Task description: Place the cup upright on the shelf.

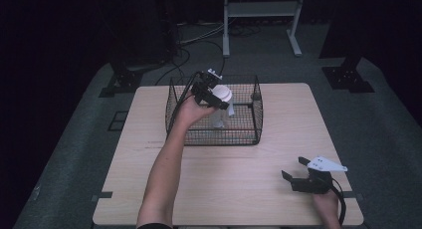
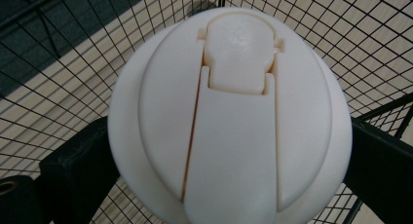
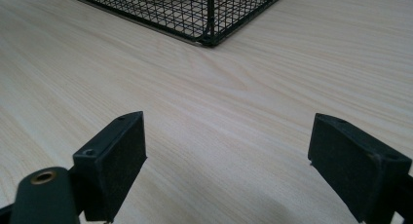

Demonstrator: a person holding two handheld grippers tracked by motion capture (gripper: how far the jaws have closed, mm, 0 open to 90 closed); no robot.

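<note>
Cup lid (image 2: 229, 117) sits clamped in your left gripper (image 1: 211, 93), inside the basket (image 1: 259, 120). Release is likely what's left. Right gripper (image 1: 293, 173) rests wide, empty.

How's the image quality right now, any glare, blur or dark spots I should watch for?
High view: the table is evenly lit and the surroundings are dark. Left gripper view: the white lid is sharp, bright and glare-free. Right gripper view: the near fingers are slightly soft, and the wire basket is crisp.
</note>
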